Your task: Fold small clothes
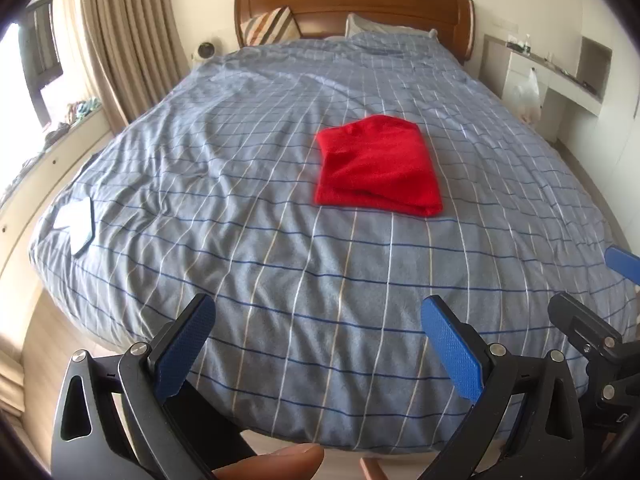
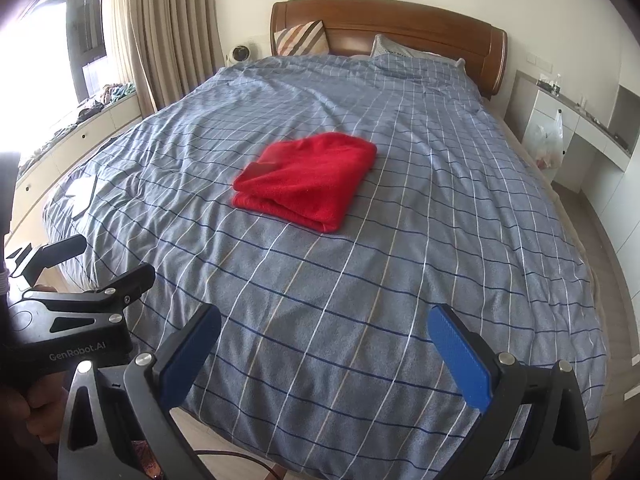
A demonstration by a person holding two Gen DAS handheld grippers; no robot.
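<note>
Bedroom view from both wrist cams, and I've got the rig parked at the foot of the bed. My left gripper (image 1: 318,344) is spread wide with nothing between the blue pads (image 1: 182,354), just hanging over the near edge of the blue checked duvet (image 1: 280,280). Right gripper (image 2: 324,350) is the same deal, fingers far apart and holding nothing, hovering over that same bottom edge. In the right cam I can see the black body of the left unit off to the side, and the left cam catches a bit of the right one at its edge, so the two sit side by side, close but not touching as far as I can tell. The red garment (image 1: 378,166) is lying folded into a chunky rectangle around the middle of the duvet, well apart from both grippers, with its thick folded edge facing me; it shows clearer in the right cam (image 2: 306,182). Further back there's a striped cushion (image 2: 302,38) leaning on the wooden headboard (image 2: 400,26), next to a pale pillow (image 2: 394,48). Beige curtains (image 2: 172,24) hang along the left wall, a white plastic bag (image 2: 548,142) sits by the built-in desk on the right, and something flat and white (image 1: 78,222) lies on the duvet's left corner, can't make out what.
</note>
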